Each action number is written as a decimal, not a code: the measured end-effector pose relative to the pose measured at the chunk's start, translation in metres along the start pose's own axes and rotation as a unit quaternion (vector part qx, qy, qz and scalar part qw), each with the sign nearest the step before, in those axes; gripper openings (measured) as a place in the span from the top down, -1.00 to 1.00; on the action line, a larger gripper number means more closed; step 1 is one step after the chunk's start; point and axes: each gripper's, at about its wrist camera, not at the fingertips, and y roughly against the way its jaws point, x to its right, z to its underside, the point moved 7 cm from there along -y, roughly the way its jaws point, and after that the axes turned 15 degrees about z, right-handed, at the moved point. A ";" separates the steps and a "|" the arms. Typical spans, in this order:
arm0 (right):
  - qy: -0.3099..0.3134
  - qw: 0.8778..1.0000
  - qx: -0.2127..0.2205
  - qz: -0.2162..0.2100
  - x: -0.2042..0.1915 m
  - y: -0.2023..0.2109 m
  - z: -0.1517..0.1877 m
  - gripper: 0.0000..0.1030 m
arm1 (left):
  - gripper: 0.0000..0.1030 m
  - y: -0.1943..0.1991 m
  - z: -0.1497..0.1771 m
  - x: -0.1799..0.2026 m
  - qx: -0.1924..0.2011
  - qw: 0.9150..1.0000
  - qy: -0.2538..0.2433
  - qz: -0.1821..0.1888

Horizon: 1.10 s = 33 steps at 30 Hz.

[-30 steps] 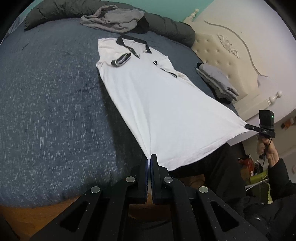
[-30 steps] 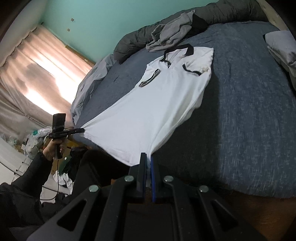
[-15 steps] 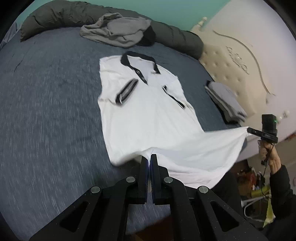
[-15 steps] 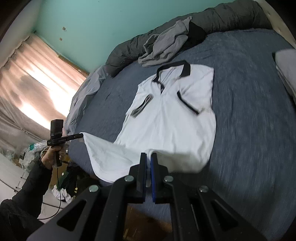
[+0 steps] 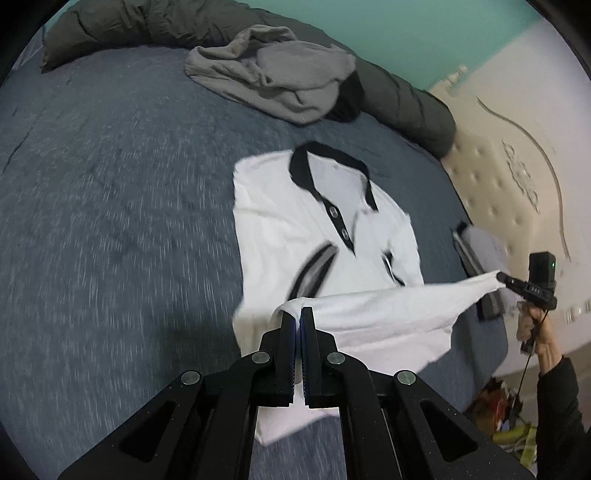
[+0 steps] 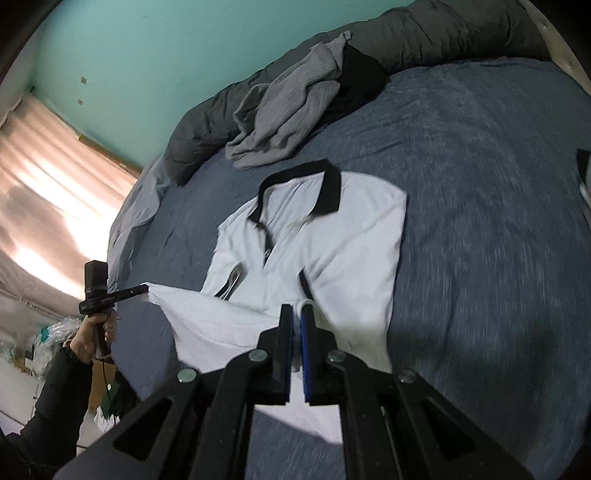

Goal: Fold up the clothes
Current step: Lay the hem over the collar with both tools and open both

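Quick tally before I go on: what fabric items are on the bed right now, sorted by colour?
White: 1, the white polo shirt with black collar, its hem pinched by the left gripper and right gripper.
Grey: 2, the crumpled grey sweater and the folded grey stack by the headboard.
Dark grey: 1, the rolled dark grey duvet.
Total: 4

Blue bedspread point(image 5: 110, 221), teal wall point(image 6: 147, 55), cream headboard point(image 5: 517, 166)

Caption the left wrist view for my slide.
Left gripper and right gripper carry the white black-collared polo shirt's hem over its chest on the blue-grey bedspread.
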 end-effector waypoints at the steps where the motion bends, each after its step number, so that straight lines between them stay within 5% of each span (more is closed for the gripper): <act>1: -0.004 1.000 0.000 0.003 0.004 -0.009 -0.009 0.93 | 0.96 -0.006 -0.009 -0.005 0.002 1.000 0.003 0.000; 19: -0.044 0.996 0.020 0.070 0.063 -0.112 -0.114 0.93 | 0.96 -0.096 -0.126 -0.073 0.031 0.999 0.032 -0.030; 33: -0.050 0.989 0.024 0.140 0.098 -0.183 -0.110 0.91 | 0.93 -0.155 -0.130 -0.124 0.033 0.996 0.067 -0.053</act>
